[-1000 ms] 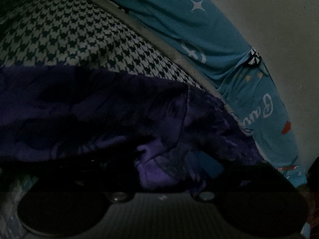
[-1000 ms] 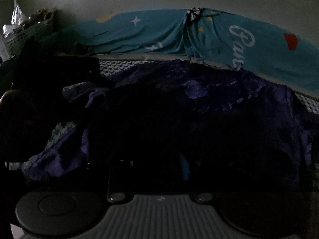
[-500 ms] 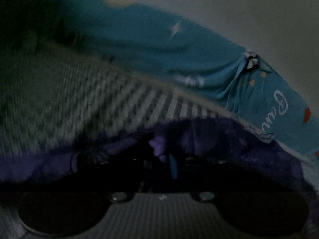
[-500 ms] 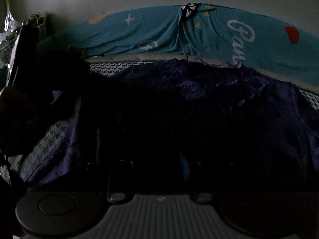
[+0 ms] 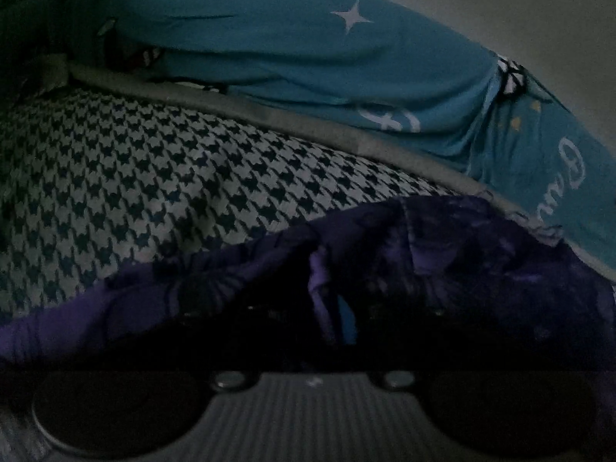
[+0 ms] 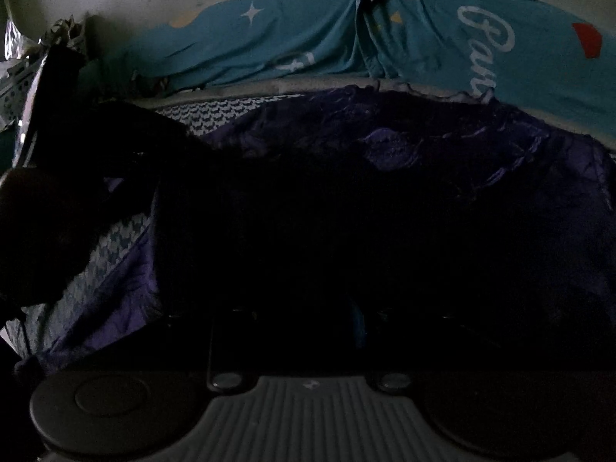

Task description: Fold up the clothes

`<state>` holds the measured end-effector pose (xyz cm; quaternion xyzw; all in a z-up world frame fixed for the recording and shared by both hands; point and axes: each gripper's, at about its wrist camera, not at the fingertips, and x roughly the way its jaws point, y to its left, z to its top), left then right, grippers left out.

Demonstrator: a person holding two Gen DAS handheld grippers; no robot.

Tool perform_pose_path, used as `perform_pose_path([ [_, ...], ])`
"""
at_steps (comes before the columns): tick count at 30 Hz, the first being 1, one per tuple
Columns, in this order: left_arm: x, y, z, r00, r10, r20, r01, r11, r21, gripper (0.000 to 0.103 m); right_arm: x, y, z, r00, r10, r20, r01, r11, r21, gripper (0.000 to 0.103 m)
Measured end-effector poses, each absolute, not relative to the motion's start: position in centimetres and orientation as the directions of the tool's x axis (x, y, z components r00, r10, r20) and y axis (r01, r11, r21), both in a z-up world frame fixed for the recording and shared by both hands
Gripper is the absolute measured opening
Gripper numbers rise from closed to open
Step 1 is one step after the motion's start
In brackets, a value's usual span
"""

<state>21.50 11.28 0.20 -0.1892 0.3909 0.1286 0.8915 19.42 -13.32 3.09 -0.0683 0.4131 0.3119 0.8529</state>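
A dark purple garment [image 5: 462, 269] lies spread on a houndstooth bed cover [image 5: 154, 177]. In the left wrist view my left gripper [image 5: 331, 319] sits at the garment's near edge. A fold of purple cloth stands between its jaws against the blue pad [image 5: 348, 323], and the jaws are opening. In the right wrist view the garment [image 6: 423, 161] covers most of the bed. It hangs over my right gripper [image 6: 300, 323], whose fingers are lost in the dark. A black shape [image 6: 57, 211] at the left looks like the other gripper and the hand on it.
A teal sheet [image 5: 308, 46] with a white star and lettering is bunched along the pale wall behind the bed. A grey mattress edge [image 5: 308, 123] runs below it. A light basket [image 6: 15, 77] stands at the far left.
The left gripper has rolled and shifted, and its jaws have closed in on a fold of purple cloth. The right view has crept forward over the garment.
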Motion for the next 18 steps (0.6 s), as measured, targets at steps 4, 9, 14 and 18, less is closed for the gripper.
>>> perform_pose_path([
  [4, 20.3, 11.6, 0.3, 0.649, 0.05, -0.759, -0.382, 0.885, -0.268, 0.038, 19.6, -13.5, 2.9, 0.462, 0.473, -0.75, -0.571, 0.806, 0.156, 0.038],
  [9, 18.5, 11.3, 1.2, 0.651, -0.004, -0.759, -0.35, 0.886, -0.305, 0.041, 19.6, -13.6, 2.7, 0.463, 0.464, -0.755, -0.565, 0.811, 0.152, 0.038],
  [14, 17.0, 10.5, 2.8, 0.69, 0.004, -0.723, -0.298, 0.913, -0.28, 0.041, 19.6, -13.6, 2.5, 0.463, 0.462, -0.756, -0.572, 0.808, 0.143, 0.039],
  [18, 15.9, 9.7, 5.0, 0.765, 0.017, -0.644, -0.23, 0.941, -0.247, 0.041, 19.4, -13.5, 2.3, 0.464, 0.461, -0.756, -0.574, 0.807, 0.139, 0.041],
])
